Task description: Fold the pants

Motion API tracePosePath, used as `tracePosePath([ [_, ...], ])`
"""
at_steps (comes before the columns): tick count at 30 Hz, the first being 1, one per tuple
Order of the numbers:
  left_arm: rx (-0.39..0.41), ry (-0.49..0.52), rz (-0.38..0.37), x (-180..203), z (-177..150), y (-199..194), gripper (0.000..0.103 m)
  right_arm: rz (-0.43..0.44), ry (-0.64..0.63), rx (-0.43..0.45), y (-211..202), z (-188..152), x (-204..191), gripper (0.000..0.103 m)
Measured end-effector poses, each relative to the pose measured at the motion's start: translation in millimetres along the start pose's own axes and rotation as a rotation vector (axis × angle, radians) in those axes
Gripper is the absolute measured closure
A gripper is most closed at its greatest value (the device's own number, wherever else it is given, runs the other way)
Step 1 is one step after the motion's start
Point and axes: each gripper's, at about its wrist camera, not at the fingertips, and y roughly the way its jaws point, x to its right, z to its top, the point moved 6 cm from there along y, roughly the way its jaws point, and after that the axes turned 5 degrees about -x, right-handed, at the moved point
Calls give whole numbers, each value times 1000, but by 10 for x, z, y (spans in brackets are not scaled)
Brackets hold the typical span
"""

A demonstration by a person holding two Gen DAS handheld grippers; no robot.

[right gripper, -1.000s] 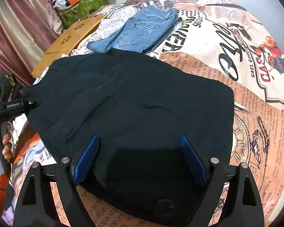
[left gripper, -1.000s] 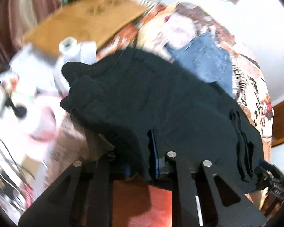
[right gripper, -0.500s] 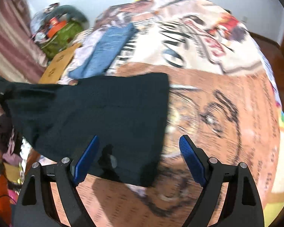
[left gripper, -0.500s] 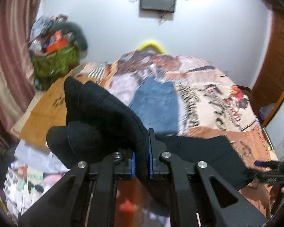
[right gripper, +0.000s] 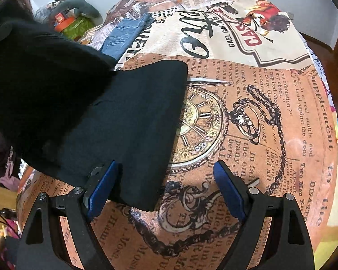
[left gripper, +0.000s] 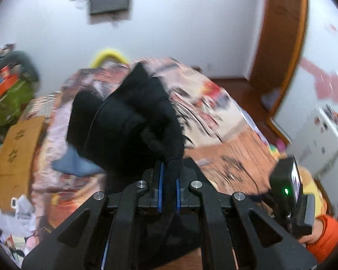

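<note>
The black pants (right gripper: 128, 117) lie partly on the printed bedspread (right gripper: 270, 117); their left part is lifted up in the air (right gripper: 33, 78). My left gripper (left gripper: 169, 180) is shut on a bunched fold of the black pants (left gripper: 128, 123) and holds it high above the bed. My right gripper (right gripper: 164, 189) is open and empty, low over the bed, with its left finger (right gripper: 101, 186) at the near edge of the flat part of the pants. The right gripper's body also shows in the left wrist view (left gripper: 286, 191).
Folded blue jeans (right gripper: 126, 36) lie further back on the bed. A green bag with clutter (right gripper: 76, 24) and a cardboard sheet (left gripper: 15, 157) stand at the left. A wooden door frame (left gripper: 281, 45) is at the right.
My left gripper has lifted the held end of the pants higher and swung it right over the bed. My right gripper has shifted right, so more bare bedspread shows between its fingers.
</note>
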Motion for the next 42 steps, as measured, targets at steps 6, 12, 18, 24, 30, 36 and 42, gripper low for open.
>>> tracePosePath([
  [6,-173,54,-109,350,-261,347,89,16,4,9,-61,-66,17,19],
  [12,-261,48,-172,412,-385,371,62,23,14,13,-101,-104,46,19],
  [18,-236,20,-212,283,-404,215,29,29,29,19,-117,-111,69,19],
  [24,-142,20,-112,46,-203,-8,17,18,26,23,-148,-149,70,19],
  [30,-118,-1,42,-453,32,106,10,-8,8,41,-218,-151,66,19],
  [36,-187,-9,182,-1031,251,531,7,-10,3,51,-227,-150,51,19],
  [42,-295,-49,243,-1450,289,1165,7,5,23,42,-212,-209,83,19],
])
